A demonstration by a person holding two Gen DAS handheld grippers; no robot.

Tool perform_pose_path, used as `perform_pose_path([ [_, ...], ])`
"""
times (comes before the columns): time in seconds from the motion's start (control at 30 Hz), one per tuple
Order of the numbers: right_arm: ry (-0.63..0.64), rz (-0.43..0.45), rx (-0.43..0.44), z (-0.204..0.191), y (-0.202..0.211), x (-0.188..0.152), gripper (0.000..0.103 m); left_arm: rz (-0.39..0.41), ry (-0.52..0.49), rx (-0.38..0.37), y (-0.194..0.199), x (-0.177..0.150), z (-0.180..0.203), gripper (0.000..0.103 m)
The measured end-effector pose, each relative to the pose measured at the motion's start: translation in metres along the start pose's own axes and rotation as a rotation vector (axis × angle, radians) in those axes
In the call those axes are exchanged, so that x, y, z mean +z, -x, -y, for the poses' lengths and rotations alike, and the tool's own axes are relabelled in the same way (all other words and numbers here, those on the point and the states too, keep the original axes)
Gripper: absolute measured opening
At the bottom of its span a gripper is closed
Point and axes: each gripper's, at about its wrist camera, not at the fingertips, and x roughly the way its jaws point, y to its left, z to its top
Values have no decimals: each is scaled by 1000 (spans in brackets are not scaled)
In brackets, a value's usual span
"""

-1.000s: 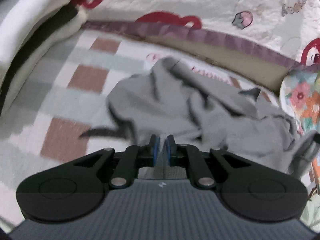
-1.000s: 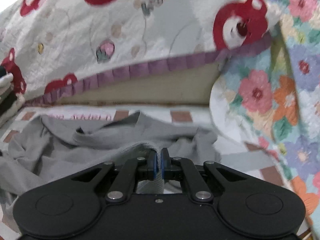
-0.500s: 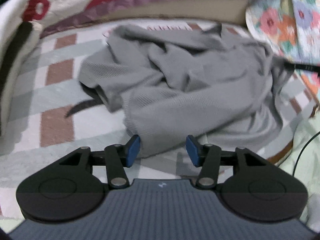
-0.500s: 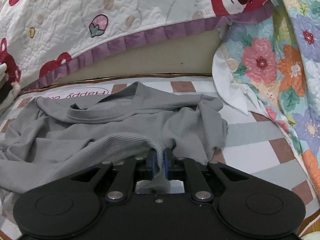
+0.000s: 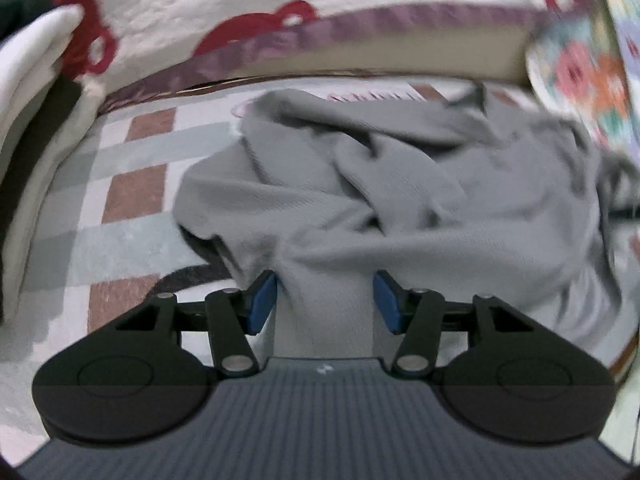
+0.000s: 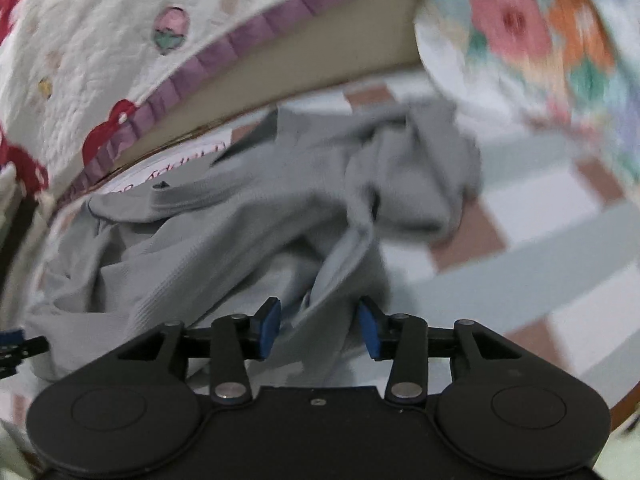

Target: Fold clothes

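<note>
On the checked mat (image 5: 132,192) lies the crumpled grey garment (image 5: 392,200) — left gripper (image 5: 324,300) and right gripper (image 6: 319,328) jaws have just been opening, released, cloth loose between them.

The shirt (image 5: 400,200) is grey knit cloth — matt, soft, finely ribbed, crumpled into folds. Under the shirt, the mat (image 5: 132,184) is a flat woven cloth in pale and brown checks, dull and a little fuzzy. Behind the shirt, the quilt (image 5: 224,4) is stitched, puffy white cloth with a pleated purple trim. Right of the shirt, a floral quilt (image 6: 540,40) looks the same padded kind. The left gripper (image 5: 325,300) and right gripper (image 6: 319,330) are matt black plastic with blue rubbery pads (image 5: 262,300) and bright metal pins (image 5: 236,363) — faintly shiny.
</note>
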Motion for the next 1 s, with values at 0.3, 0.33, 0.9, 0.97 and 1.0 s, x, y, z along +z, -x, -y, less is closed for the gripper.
perform_pose_path([
  [0.3, 228, 207, -151, -24, 54, 14, 6, -68, 24, -147, 40, -5, -14, 59],
  [0.33, 240, 228, -174, -24, 61, 17, 6, -89, -38, -140, 39, -9, -4, 59],
  [0.9, 253, 237, -212, -10, 81, 6, 6, -249, -80, -72, 5, -29, 2, 55],
  [0.97, 250, 237, -200, -8, 80, 4, 7, -247, -148, -75, 9, -31, 8, 36],
  [1.0, 248, 236, -196, -7, 80, 3, 7, -247, -185, -76, 11, -33, 12, 28],
])
